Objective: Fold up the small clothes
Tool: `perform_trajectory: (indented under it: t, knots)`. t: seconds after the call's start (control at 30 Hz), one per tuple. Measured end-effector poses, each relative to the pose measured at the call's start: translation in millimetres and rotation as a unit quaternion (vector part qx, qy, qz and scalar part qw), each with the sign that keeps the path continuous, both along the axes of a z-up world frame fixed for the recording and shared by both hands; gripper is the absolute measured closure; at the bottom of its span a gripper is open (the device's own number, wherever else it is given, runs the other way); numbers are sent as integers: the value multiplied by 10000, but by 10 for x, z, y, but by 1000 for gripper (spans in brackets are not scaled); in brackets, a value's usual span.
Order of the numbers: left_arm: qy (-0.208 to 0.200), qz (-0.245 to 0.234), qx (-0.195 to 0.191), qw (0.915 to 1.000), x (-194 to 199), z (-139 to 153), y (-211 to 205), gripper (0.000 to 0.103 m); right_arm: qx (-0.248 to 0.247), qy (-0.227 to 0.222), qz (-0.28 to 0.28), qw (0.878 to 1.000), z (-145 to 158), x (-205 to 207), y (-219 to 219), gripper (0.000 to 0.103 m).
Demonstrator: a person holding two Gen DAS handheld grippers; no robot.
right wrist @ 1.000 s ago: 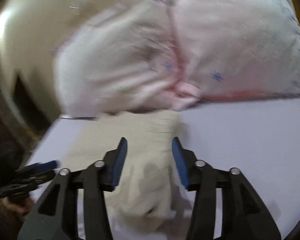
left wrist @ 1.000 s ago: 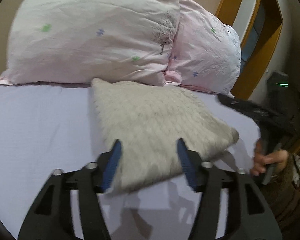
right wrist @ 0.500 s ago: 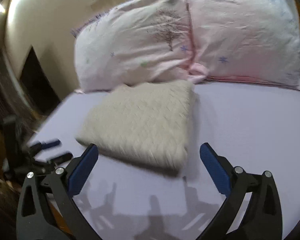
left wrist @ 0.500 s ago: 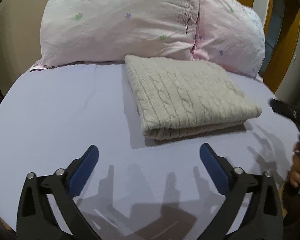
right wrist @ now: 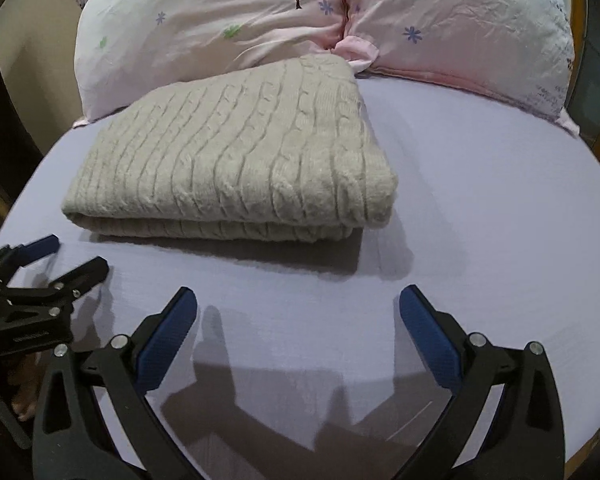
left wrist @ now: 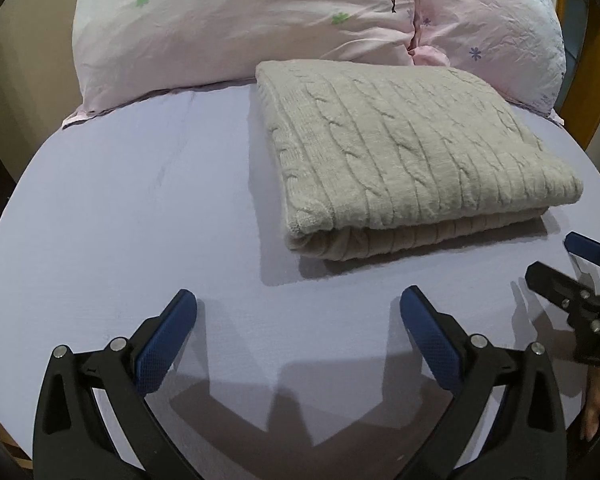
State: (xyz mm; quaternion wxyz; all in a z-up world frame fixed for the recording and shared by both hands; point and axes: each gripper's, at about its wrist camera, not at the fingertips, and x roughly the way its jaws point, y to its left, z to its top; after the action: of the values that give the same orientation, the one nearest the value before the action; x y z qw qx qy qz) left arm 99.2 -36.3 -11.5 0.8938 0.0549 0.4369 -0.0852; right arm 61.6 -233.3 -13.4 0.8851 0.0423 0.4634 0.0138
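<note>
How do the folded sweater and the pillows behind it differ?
The sweater is beige, cable-knit and plain; the pillows are smooth pink cotton printed with flowers and a tree. The sweater lies flat and folded; the pillows stand propped up, puffy. Both rest on the lilac sheet.

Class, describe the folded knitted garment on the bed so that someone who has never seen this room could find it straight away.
Start at the bed with the lilac sheet and the two pale pink pillows printed with small flowers at its head. Just in front of them lies the folded sweater, its far edge against the pillows. It is the only thick, beige, cable-knit thing there; the pillows are smooth and pink.
</note>
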Motion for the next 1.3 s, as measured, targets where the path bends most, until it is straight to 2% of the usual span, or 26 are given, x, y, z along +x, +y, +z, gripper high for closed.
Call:
perform_trajectory:
  t: [0.1, 1.3]
  knots:
    - [-8, -6, 2, 10000, -11, -2, 4, 1, -361, 23, 13, 9993, -25, -9, 58, 2]
    - [-8, -11, 4, 10000, -5, -1, 6, 1, -342, 31, 8, 9994, -40, 43, 60, 2]
